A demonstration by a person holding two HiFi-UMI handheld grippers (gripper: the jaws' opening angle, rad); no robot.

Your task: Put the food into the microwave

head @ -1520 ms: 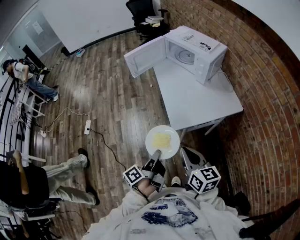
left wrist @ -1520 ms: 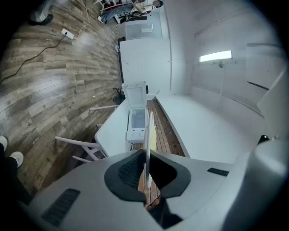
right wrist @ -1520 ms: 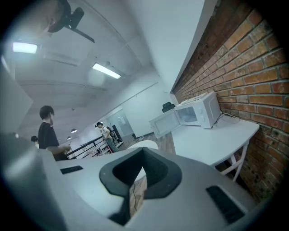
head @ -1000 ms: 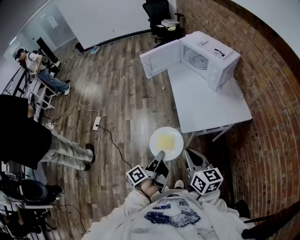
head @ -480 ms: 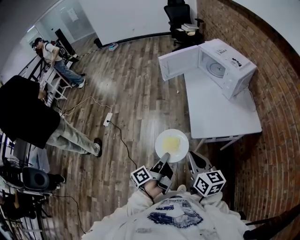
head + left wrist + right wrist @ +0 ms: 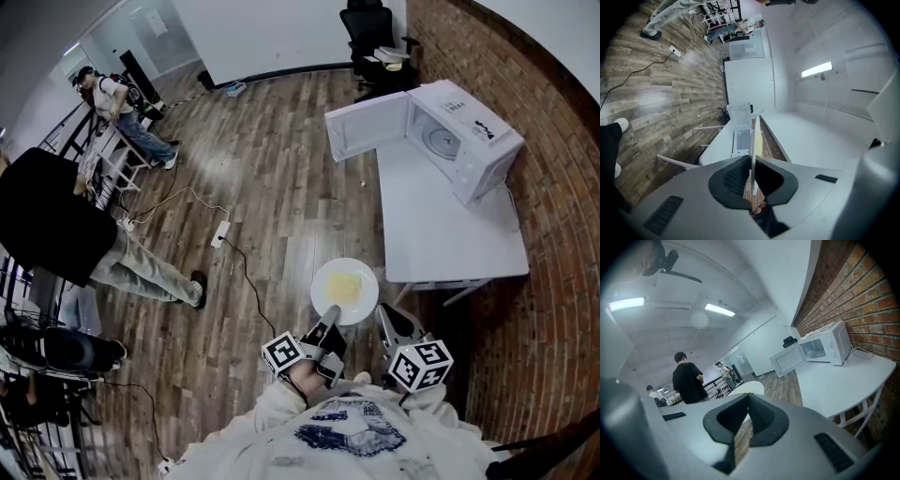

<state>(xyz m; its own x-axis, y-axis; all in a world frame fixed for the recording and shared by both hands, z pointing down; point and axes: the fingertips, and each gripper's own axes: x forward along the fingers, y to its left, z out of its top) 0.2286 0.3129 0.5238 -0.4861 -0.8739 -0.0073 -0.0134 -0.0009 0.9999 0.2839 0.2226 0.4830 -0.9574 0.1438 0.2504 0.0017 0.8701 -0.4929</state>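
1. Right now my left claw [image 6: 330, 312] is clamped on the white plate [image 6: 363, 302] at its 7 o'clock rim, with yellow food [image 6: 344, 286] on it.
2. My right claw [image 6: 386, 315] sits closed and empty at the plate's 4 o'clock.
3. The microwave [image 6: 466, 136], door open, stands at 1 o'clock on the white table [image 6: 450, 234].
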